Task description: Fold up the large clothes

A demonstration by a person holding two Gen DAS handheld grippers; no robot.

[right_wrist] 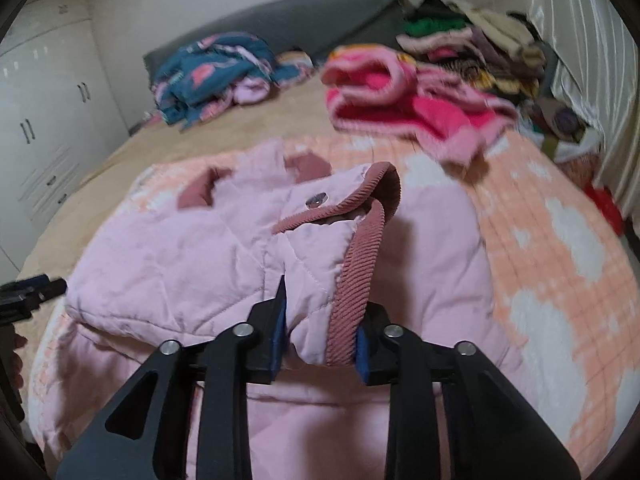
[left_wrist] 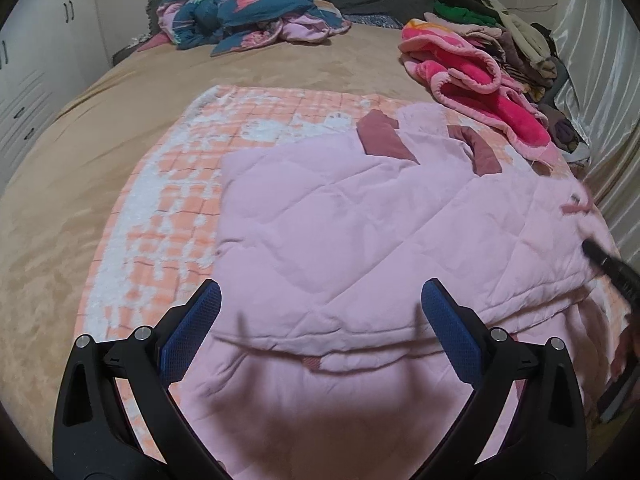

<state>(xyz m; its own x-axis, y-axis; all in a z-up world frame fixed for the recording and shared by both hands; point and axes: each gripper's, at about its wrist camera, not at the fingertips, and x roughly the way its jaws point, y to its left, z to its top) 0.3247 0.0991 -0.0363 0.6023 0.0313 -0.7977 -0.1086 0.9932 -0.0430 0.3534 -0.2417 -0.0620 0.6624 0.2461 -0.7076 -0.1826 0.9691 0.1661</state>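
A pale pink quilted jacket [left_wrist: 340, 224] with dusty-rose collar and cuffs lies spread on an orange-and-white checked blanket [left_wrist: 168, 184] on the bed. My left gripper [left_wrist: 320, 312] is open and empty, hovering over the jacket's near hem. My right gripper [right_wrist: 322, 320] is shut on the jacket's sleeve at its ribbed rose cuff [right_wrist: 348, 280] and holds it lifted above the jacket body [right_wrist: 168, 264]. The right gripper's tip shows at the right edge of the left wrist view [left_wrist: 600, 258].
A pink fleece garment [left_wrist: 472, 80] and a pile of folded clothes [left_wrist: 500, 28] lie at the far right by a white curtain [left_wrist: 592, 92]. A teal patterned quilt [left_wrist: 244, 8] is bunched by the grey headboard. White wardrobes [right_wrist: 44, 120] stand on the left.
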